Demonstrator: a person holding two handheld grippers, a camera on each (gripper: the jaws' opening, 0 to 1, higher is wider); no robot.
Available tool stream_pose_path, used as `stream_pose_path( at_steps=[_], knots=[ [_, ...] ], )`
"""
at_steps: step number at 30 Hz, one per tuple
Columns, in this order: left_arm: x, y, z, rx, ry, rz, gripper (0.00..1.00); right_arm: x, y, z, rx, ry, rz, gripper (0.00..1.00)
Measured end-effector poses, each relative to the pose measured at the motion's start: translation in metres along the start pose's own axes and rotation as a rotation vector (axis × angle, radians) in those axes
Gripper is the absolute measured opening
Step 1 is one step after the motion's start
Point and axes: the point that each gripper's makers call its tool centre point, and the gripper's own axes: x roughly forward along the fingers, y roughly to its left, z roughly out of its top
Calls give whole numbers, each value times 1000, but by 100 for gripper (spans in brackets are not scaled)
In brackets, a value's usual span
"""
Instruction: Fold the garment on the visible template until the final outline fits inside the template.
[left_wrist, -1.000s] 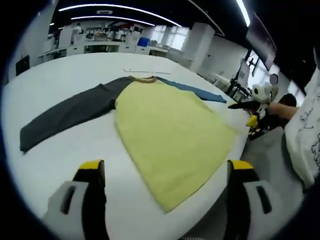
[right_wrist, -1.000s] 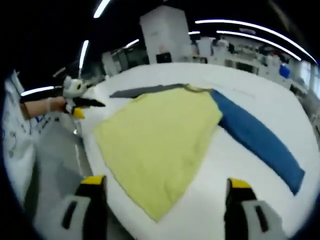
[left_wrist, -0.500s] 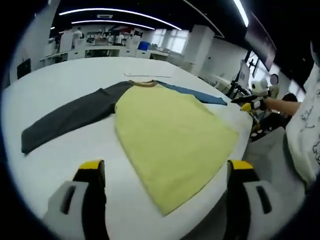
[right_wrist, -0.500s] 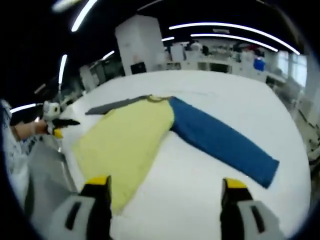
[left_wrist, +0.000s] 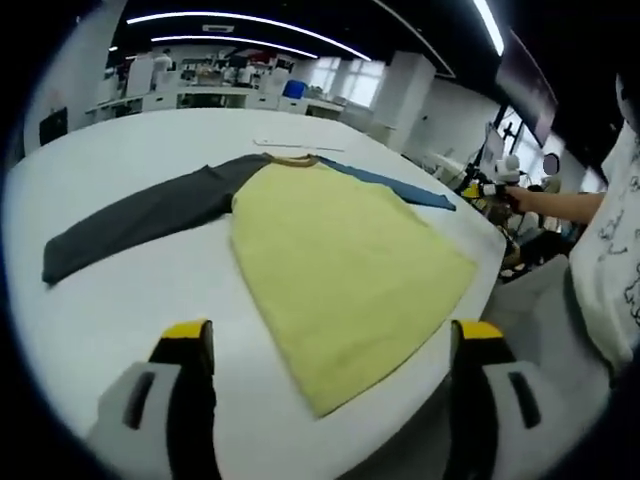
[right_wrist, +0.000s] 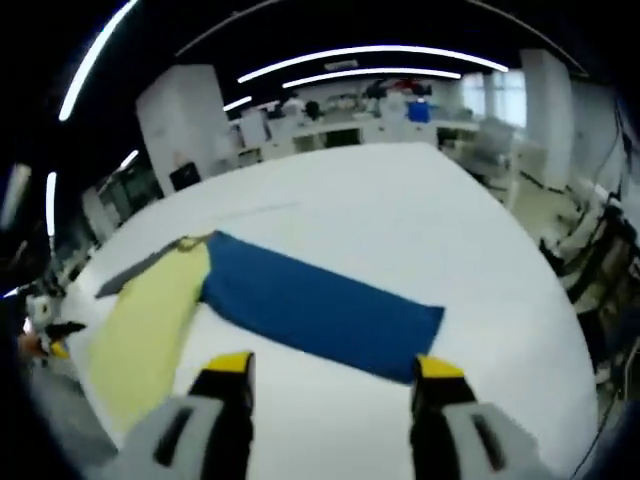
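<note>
Shirt (left_wrist: 345, 265) is lying flat on the table (left_wrist: 120, 300); both grippers (left_wrist: 330, 345) (right_wrist: 330, 368) are hovering wide open. Beyond, desks (right_wrist: 360, 125), blurred, possibly workstations.

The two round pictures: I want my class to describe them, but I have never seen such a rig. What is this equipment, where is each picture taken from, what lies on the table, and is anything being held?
There is no robot here. A person holds a hand tool with two fingers in each hand, and a fisheye camera rides on each tool, looking forward between its fingers.

In the left gripper view, the left gripper has its yellow-tipped fingers spread, holding nothing. Ahead, on a white table, lies a shirt spread flat: yellow body, grey sleeve on one side, blue sleeve on the other. The right gripper appears far off at the right, in the person's hand.

In the right gripper view, the right gripper is also open and empty, pointing at the blue sleeve's end.
</note>
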Motion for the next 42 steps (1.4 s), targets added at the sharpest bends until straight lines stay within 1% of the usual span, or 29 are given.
stream_pose_path(
  at_steps=[1, 2, 3, 4, 5, 7, 8, 9, 10, 11, 13, 14, 15, 16, 19, 22, 23, 27, 30, 32, 37, 39, 42],
  knots=[
    [-1, -1, -1, 3, 3, 2, 95, 2, -3, 1, 24, 0, -7, 54],
    [-1, 1, -3, 1, 4, 2, 95, 7, -8, 2, 18, -2, -6, 51],
    [-1, 3, -4, -4, 4, 2, 95, 10, -14, 0, 8, 10, -34, 49],
    [-1, 3, -4, -10, 4, 2, 95, 10, -12, -4, 1, 27, -49, 49],
    [-2, 3, -5, -11, 7, 6, 95, 17, -15, -5, 11, 30, -51, 49],
    [-2, 1, -6, -15, 19, 8, 94, 24, -21, -9, 77, 42, -62, 48],
    [-3, 1, -6, -13, 20, 8, 94, 26, -25, -14, 90, 63, -77, 46],
    [-4, 1, -5, -4, 14, 13, 94, 28, -29, -16, 70, 66, -92, 43],
    [-5, 1, -4, -2, 10, 15, 94, 29, -35, -20, 67, 83, -114, 40],
    [-5, 1, -4, -3, 8, 16, 93, 31, -38, -23, 78, 91, -119, 37],
    [-6, 0, -6, -5, 8, 18, 93, 33, -40, -29, 148, 97, -121, 36],
    [-7, 0, -6, -5, 8, 20, 92, 34, -43, -29, 146, 94, -123, 35],
    [-7, 0, -8, -6, 12, 24, 92, 33, -44, -30, 75, 99, -143, 32],
    [-7, 1, -14, -12, 27, 34, 91, 31, -44, -29, 39, 104, -153, 30],
    [-7, -2, -21, -37, 24, 38, 91, 34, -45, -28, 69, 92, -142, 26],
    [-3, -5, -30, -39, 46, 40, 90, 39, -50, -27, 78, 91, -146, 18],
    [-2, -7, -31, -40, 51, 40, 90, 42, -50, -26, 67, 91, -146, 16],
    [-3, -10, -31, -14, 66, 45, 89, 43, -50, -25, 59, 92, -146, 6],
    [-4, -8, -28, -9, 63, 56, 89, 47, -52, -23, 61, 82, -143, 1],
    [-5, -7, -25, -16, 50, 60, 89, 48, -47, -23, 75, 79, -137, 0],
    [-6, -3, -21, -21, 34, 76, 89, 52, -54, -17, 85, 75, -156, 0],
    [-8, 3, -23, -25, 32, 79, 89, 53, -55, -16, 90, 73, -171, 0],
    [-9, 8, -24, -28, 26, 82, 88, 53, -53, -15, 92, 76, -175, 0]
  ],
)
